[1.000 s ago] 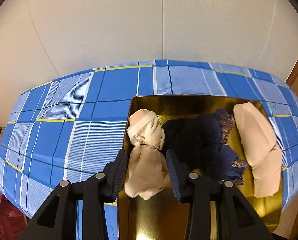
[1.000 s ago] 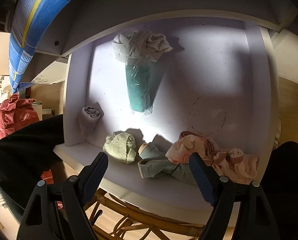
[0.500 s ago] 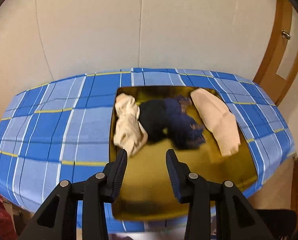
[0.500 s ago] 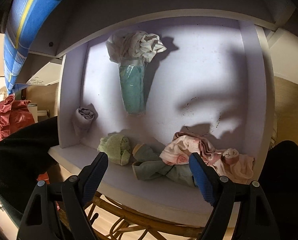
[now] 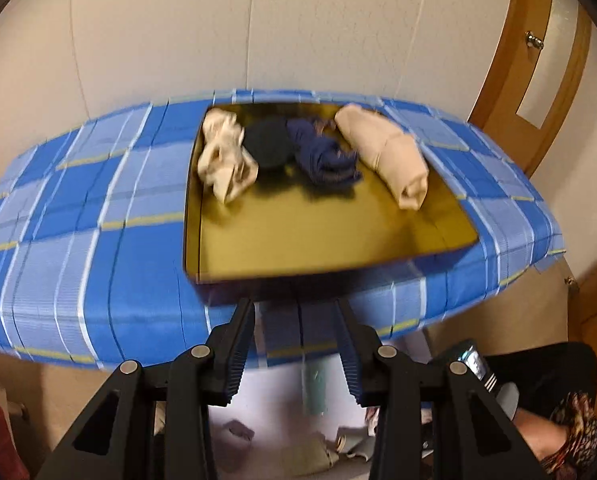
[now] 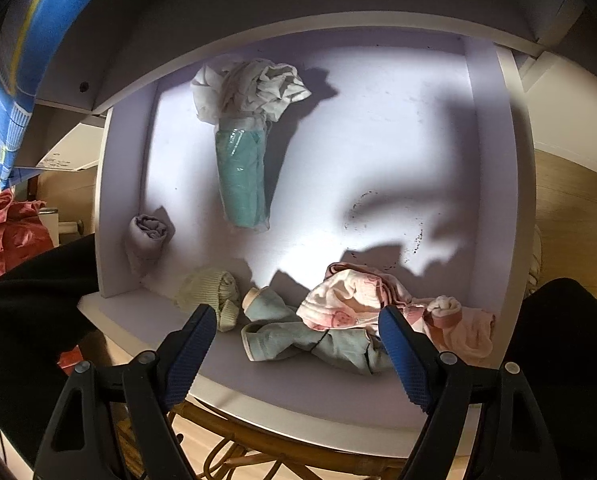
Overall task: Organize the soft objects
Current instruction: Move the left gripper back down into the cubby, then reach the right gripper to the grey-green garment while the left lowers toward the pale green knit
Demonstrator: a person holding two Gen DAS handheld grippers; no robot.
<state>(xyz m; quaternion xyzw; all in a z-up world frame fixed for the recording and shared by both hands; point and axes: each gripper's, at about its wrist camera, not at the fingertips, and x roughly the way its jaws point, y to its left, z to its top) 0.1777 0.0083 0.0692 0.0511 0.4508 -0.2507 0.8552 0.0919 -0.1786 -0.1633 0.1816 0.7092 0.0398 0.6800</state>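
Observation:
A gold tray [image 5: 318,236] sits on the blue plaid tabletop [image 5: 78,220]. At its far end lie a cream bundle [image 5: 226,160], a black piece [image 5: 268,146], a navy piece [image 5: 324,156] and a beige roll [image 5: 386,156]. My left gripper [image 5: 295,308] hangs open and empty, short of the tray's near rim. My right gripper [image 6: 296,314] is open wide over a white drawer [image 6: 378,140]. The drawer holds a white crumpled cloth [image 6: 254,88], a teal roll [image 6: 242,176], a lavender roll [image 6: 148,236], a green sock [image 6: 214,292], pale blue socks [image 6: 298,340] and pink cloth [image 6: 354,300].
The drawer sits below the table's near edge, and its teal roll [image 5: 314,388] shows in the left wrist view. A wooden door [image 5: 538,80] stands at the right. A red bag [image 6: 10,232] lies at the left. Dark-clothed limbs [image 6: 30,320] flank the drawer, with rattan [image 6: 258,440] beneath.
My left gripper has drawn back from over the tray to the table's near edge, leaving the cream bundle in the tray. The right gripper has barely moved; a shadow crossed the drawer.

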